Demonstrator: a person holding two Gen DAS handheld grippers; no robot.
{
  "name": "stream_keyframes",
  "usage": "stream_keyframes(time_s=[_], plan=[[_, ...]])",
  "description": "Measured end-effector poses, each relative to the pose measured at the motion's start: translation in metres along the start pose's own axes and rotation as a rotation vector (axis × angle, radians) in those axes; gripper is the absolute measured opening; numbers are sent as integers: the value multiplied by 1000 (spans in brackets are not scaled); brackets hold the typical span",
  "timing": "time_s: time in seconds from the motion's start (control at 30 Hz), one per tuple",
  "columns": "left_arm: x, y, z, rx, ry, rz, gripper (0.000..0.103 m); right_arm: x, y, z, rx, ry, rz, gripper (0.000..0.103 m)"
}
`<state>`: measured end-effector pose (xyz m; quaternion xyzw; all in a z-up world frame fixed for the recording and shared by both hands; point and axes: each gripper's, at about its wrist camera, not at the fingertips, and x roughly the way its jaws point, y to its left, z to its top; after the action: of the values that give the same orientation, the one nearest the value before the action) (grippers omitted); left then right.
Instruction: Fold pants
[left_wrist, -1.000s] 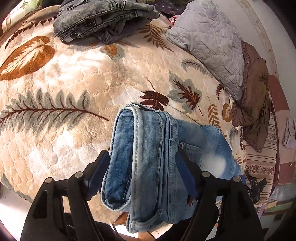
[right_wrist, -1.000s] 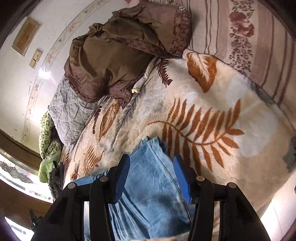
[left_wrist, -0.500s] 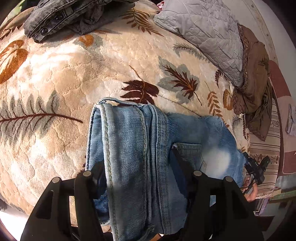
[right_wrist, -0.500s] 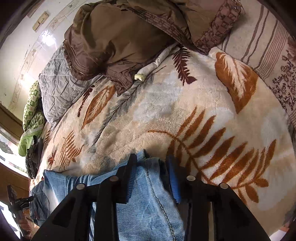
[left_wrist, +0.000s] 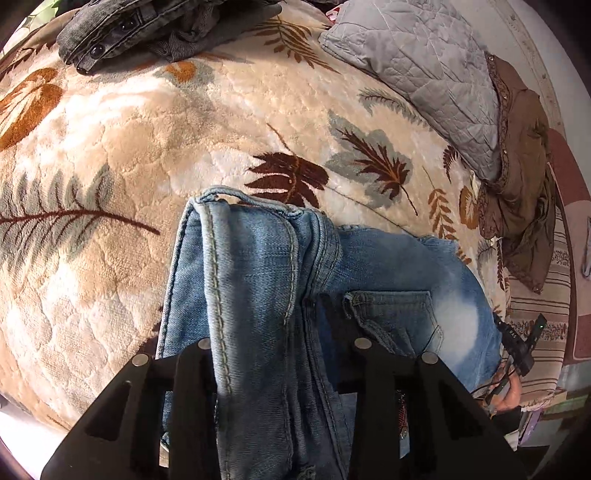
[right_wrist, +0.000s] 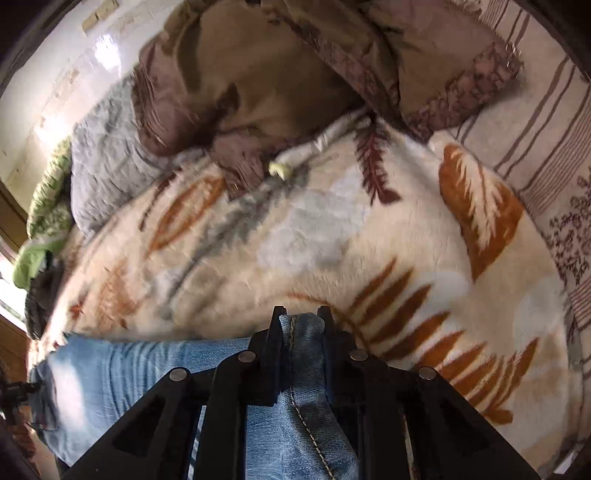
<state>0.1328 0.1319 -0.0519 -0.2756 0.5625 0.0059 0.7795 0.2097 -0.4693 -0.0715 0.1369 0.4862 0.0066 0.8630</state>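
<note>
Faded blue jeans (left_wrist: 266, 295) on leaf-print blanket (left_wrist: 147, 147) on bed, doubled lengthwise, thick seams and back pocket up, hem end toward my right side. Bare blanket beyond jeans; grey quilted pillow (left_wrist: 424, 74) and brown cloth (left_wrist: 524, 177) along far edge, dark grey garment (left_wrist: 155, 29) well apart. My left tool (left_wrist: 266, 321) pitched steeply down, jaws just closing, clenched on bunched denim. My right tool (right_wrist: 301, 325) likewise pitched down, jaws just closing, pinching hem fold; that view blurred.
</note>
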Motion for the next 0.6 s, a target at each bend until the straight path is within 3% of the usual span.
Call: stream_keyframes(time_s=[0.03, 0.17, 0.23, 0.27, 0.33, 0.43, 0.5, 0.6], plan=[[-5, 2, -1, -7, 6, -15, 32, 9, 2, -5, -4, 28, -29, 20], [-37, 9, -7, 24, -19, -26, 32, -29, 7, -4, 69, -107, -43, 32], [-50, 12, -5, 27, -37, -62, 44, -53, 21, 2, 78, -168, 7, 33], [-54, 13, -3, 17, -49, -78, 55, -62, 35, 5, 61, -178, 63, 35], [-53, 9, 4, 10, -60, -93, 62, -66, 76, 9, -1, -142, 204, 47], [-36, 2, 14, 2, -21, -106, 62, -48, 159, 2, -118, -47, 377, 47], [-23, 2, 17, -17, 16, -118, 62, -24, 217, -8, -201, 33, 432, 47], [-17, 6, 19, -37, 34, -161, 62, 16, 287, -16, -310, 125, 415, 47]])
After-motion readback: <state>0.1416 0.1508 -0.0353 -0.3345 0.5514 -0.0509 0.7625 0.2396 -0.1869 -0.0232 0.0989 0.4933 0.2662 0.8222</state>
